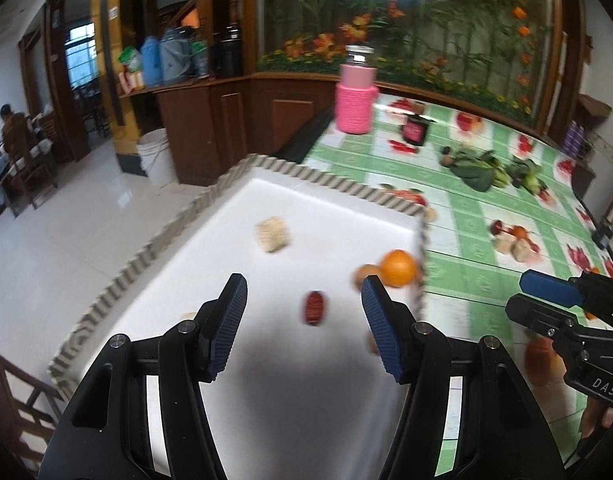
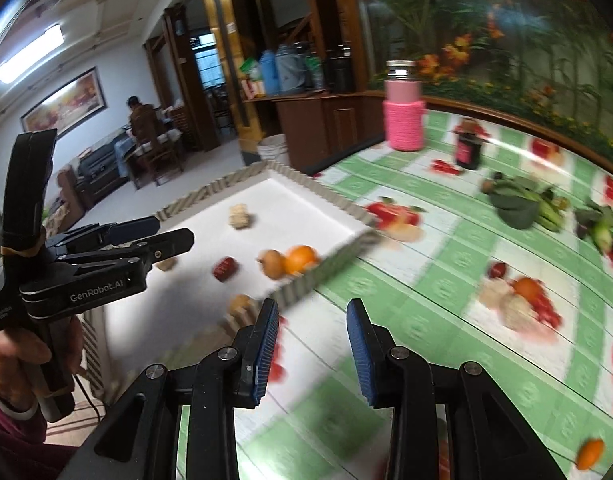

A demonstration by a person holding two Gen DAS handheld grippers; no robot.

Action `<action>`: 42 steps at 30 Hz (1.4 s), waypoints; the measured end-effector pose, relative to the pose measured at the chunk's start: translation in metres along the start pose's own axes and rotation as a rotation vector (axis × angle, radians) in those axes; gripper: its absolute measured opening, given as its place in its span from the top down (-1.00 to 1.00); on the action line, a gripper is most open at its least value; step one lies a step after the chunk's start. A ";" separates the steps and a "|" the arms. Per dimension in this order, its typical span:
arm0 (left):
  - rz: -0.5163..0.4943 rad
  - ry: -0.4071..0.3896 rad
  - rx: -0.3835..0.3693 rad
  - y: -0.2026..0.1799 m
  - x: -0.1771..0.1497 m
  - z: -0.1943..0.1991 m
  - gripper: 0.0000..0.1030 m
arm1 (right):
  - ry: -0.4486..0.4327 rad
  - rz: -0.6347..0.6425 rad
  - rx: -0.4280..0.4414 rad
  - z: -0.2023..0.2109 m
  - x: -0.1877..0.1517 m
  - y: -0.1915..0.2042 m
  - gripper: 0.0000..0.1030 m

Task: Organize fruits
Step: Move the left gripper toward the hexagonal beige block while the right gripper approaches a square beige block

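Lying flat in the tray [image 1: 290, 172], the red date [image 1: 315, 307] points away lengthwise.

Both wrist views look steeply down, sharing the white tray [image 1: 234, 216]

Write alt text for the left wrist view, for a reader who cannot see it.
The open, empty left gripper hovers over a white tray with a ribbed rim, holding an orange, a red date and a pale knobbly piece. The right gripper enters at the right over the green checked tablecloth.
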State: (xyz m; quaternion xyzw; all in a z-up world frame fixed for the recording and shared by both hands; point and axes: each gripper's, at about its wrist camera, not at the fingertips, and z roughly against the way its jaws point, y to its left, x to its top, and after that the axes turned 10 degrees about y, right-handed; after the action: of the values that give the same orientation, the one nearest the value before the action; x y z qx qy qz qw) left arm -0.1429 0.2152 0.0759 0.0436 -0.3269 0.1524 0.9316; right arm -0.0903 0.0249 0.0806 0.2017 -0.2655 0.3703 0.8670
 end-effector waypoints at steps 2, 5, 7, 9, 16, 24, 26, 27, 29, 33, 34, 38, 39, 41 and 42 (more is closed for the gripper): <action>-0.020 -0.002 -0.022 -0.014 0.000 0.000 -0.17 | -0.004 -0.039 -0.020 0.007 -0.009 -0.016 0.34; -0.039 0.011 -0.058 -0.031 0.001 -0.002 -0.17 | 0.003 -0.093 -0.053 0.015 -0.025 -0.041 0.34; -0.058 0.023 -0.078 -0.045 0.002 -0.005 -0.17 | 0.004 -0.122 -0.071 0.020 -0.033 -0.054 0.34; -0.081 0.026 -0.085 -0.059 0.003 -0.007 -0.17 | 0.002 -0.159 -0.087 0.025 -0.042 -0.068 0.34; -0.136 0.087 -0.184 -0.097 0.008 -0.022 -0.17 | 0.001 -0.245 -0.137 0.032 -0.052 -0.108 0.33; -0.172 0.113 -0.191 -0.122 0.014 -0.035 -0.17 | 0.070 -0.246 -0.171 -0.009 -0.022 -0.138 0.31; -0.171 0.117 -0.189 -0.124 0.018 -0.040 -0.17 | 0.094 -0.241 -0.179 -0.022 -0.014 -0.144 0.31; -0.167 0.118 -0.191 -0.125 0.020 -0.042 -0.17 | 0.101 -0.240 -0.187 -0.026 -0.011 -0.146 0.31; -0.164 0.123 -0.193 -0.128 0.024 -0.048 -0.17 | 0.114 -0.242 -0.191 -0.034 -0.005 -0.151 0.31; -0.156 0.134 -0.198 -0.134 0.029 -0.057 -0.16 | 0.128 -0.251 -0.165 -0.046 0.001 -0.158 0.31; -0.156 0.138 -0.199 -0.135 0.030 -0.060 -0.16 | 0.123 -0.256 -0.153 -0.047 0.001 -0.159 0.32; -0.159 0.166 -0.207 -0.144 0.033 -0.073 -0.16 | 0.100 -0.274 -0.136 -0.041 -0.005 -0.164 0.43; -0.160 0.172 -0.210 -0.147 0.034 -0.076 -0.16 | 0.090 -0.278 -0.136 -0.036 -0.007 -0.166 0.43; -0.164 0.187 -0.221 -0.154 0.038 -0.083 -0.16 | 0.059 -0.298 -0.137 -0.024 -0.011 -0.170 0.43; -0.167 0.198 -0.225 -0.158 0.040 -0.086 -0.16 | 0.036 -0.310 -0.142 -0.017 -0.013 -0.172 0.43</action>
State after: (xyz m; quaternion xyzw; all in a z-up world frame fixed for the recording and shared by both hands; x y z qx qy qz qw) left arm -0.0122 0.0913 0.0363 -0.0490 -0.2437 0.0407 0.9677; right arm 0.0368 -0.0839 0.0337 0.1720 -0.2411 0.2159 0.9304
